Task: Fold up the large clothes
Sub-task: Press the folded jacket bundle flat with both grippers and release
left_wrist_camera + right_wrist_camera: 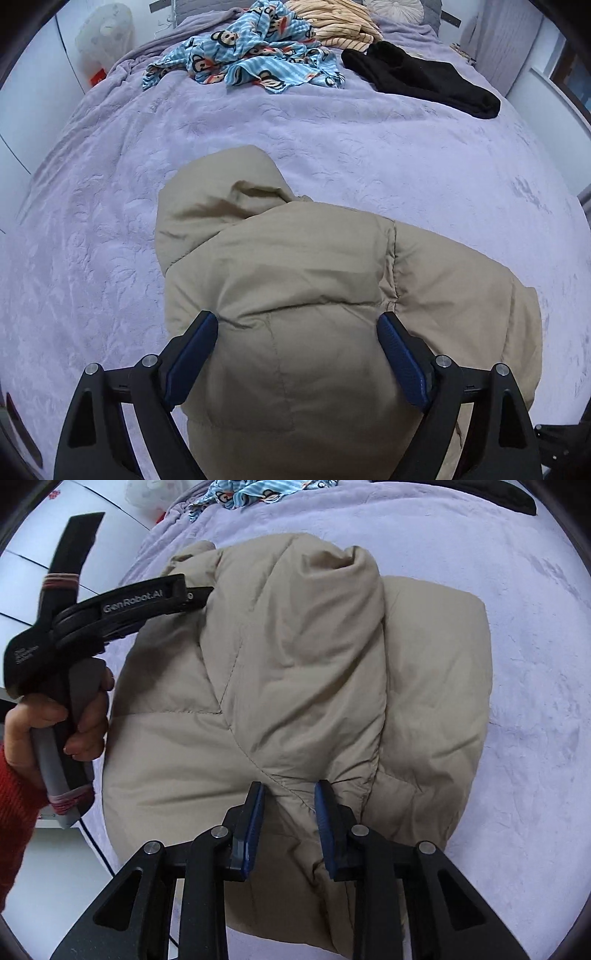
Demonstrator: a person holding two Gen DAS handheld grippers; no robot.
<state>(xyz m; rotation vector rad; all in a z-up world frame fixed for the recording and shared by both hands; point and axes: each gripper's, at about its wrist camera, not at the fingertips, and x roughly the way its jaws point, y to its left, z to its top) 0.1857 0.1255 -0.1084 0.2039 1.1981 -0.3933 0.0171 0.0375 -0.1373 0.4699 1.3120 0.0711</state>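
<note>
Jacket, beige and puffy, lies bunched in the middle of a bed, and both grippers work at it. Right gripper has its blue-padded fingers partly closed, pinching a raised fold of the jacket at the near edge. Left gripper is spread wide, its fingers set on either side of a rounded bulge of jacket, touching the fabric but not squeezing it. In the right wrist view, the left gripper reaches in from the left side, held by a hand with a red sleeve. A lilac blanket covers the bed. At the far end lie a blue monkey-print cloth, a striped yellow garment, and a black garment, all well apart from the jacket.
</note>
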